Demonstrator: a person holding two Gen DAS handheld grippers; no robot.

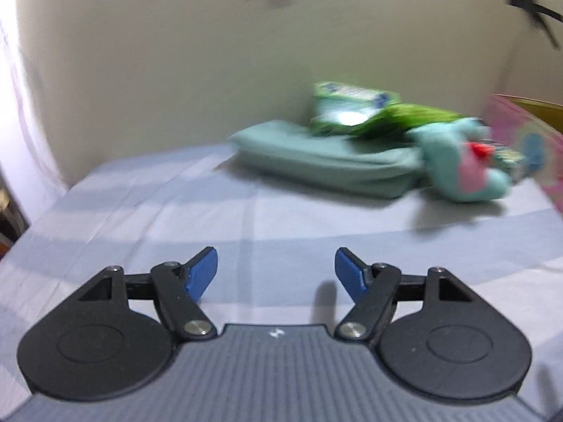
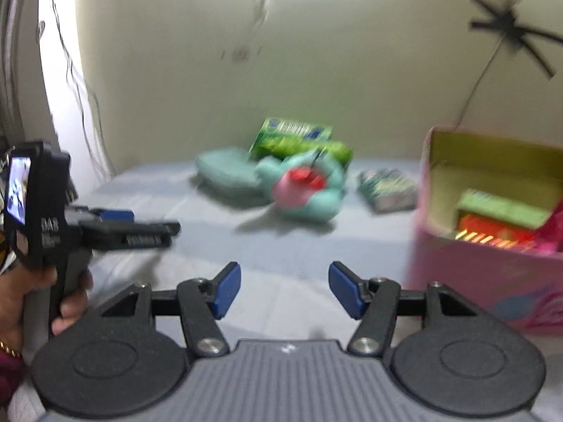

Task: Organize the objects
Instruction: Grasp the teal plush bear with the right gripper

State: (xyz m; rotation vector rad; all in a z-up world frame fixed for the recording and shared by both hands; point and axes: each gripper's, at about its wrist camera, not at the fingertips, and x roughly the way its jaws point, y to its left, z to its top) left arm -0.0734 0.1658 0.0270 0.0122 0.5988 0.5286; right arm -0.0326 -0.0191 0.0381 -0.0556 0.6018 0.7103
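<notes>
Bottom centre: right hand-held gripper point(image 2: 284, 290) jaws spread, nothing between; left hand-held gripper point(image 1: 276, 274) likewise spread, empty. Person's hand point(image 2: 21, 302) lower left. Bed point(image 1: 176, 211) beneath. Right edge: pink box point(image 2: 492, 277), packets inside. Mid-frame: teal plush toy point(image 2: 306, 190), small packet point(image 2: 387, 190) between toy and box. Behind toy, touching: green packets point(image 2: 295, 139), folded teal cloth point(image 2: 225, 172) near wall.

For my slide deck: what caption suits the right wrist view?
Open right claw faces teal plush toy on the bed beside pink cardboard box.
</notes>
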